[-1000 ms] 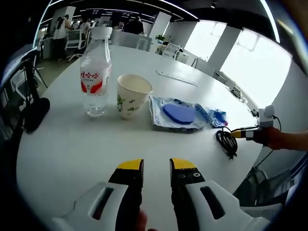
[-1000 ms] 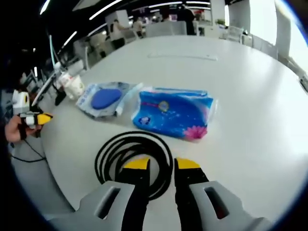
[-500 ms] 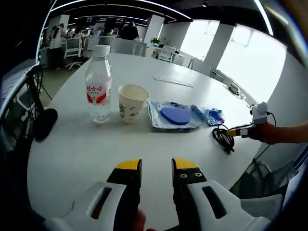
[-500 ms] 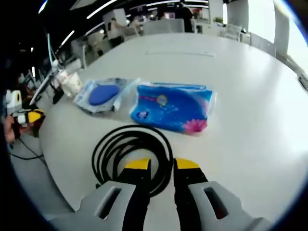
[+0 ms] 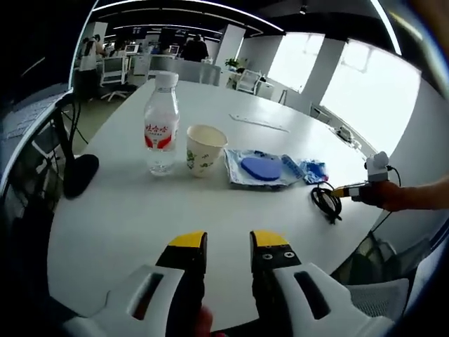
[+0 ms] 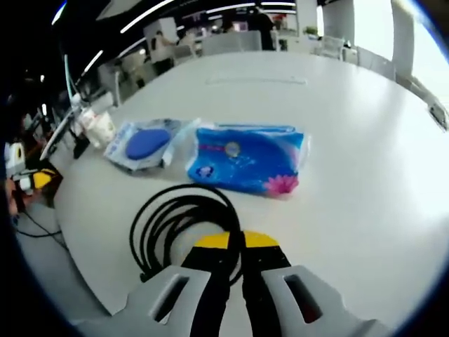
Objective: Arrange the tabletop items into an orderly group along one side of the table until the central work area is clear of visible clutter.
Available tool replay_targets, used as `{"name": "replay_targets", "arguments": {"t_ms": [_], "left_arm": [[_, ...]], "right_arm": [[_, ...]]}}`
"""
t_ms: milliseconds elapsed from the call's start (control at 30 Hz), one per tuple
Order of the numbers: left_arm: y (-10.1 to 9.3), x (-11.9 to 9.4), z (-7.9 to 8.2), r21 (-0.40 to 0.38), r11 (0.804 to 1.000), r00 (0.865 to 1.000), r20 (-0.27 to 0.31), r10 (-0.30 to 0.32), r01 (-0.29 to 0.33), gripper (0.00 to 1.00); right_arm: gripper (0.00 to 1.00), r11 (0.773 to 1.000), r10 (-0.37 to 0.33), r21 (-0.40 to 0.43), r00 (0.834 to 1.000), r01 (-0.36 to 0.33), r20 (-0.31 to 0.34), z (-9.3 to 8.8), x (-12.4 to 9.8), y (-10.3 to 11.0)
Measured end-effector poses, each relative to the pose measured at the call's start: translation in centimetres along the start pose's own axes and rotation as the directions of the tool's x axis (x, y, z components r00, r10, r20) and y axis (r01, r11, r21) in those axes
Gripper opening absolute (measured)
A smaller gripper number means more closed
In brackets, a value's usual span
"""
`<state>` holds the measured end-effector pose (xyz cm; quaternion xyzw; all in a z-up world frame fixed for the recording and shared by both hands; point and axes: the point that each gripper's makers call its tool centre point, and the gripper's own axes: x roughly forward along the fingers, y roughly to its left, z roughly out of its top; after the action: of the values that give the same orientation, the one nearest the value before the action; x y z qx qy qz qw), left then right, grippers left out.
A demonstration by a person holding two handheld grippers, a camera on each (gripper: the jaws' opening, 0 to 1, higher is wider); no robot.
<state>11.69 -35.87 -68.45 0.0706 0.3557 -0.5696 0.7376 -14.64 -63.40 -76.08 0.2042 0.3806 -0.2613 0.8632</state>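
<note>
One coiled black cable (image 6: 184, 226) lies on the white round table (image 6: 365, 175) directly ahead of the right gripper (image 6: 236, 241), whose yellow-tipped jaws stand closed together at the coil's near rim; whether a strand is caught between them cannot be told. The coil spreads to the left of the tips, touching them, so the right hand is much the nearer to it. Beyond the coil lies one blue plastic tissue pack (image 6: 245, 167), long axis across the view, and just beside it on the left one clear wrapper holding a blue oval pad (image 6: 146, 144).

In the left gripper view, the left gripper (image 5: 229, 242) hangs with jaws parted over bare table, gripping nothing. Farther off stand one white paper cup (image 5: 205, 149) and one clear water bottle with red label (image 5: 161, 123), close together. Judged: cable goes next.
</note>
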Motion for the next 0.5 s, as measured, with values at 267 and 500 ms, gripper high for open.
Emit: {"name": "replay_targets", "arguments": {"t_ms": [267, 500], "left_arm": [[0.0, -0.5, 0.5, -0.007, 1.0, 1.0, 0.021, 0.003, -0.003, 0.22], [0.0, -1.0, 0.6, -0.012, 1.0, 0.999, 0.035, 0.001, -0.001, 0.22]], "right_arm": [[0.0, 1.0, 0.022, -0.022, 1.0, -0.022, 0.009, 1.0, -0.1, 1.1], [0.0, 0.997, 0.051, -0.065, 0.999, -0.05, 0.012, 2.1, 0.2, 3.0]]}}
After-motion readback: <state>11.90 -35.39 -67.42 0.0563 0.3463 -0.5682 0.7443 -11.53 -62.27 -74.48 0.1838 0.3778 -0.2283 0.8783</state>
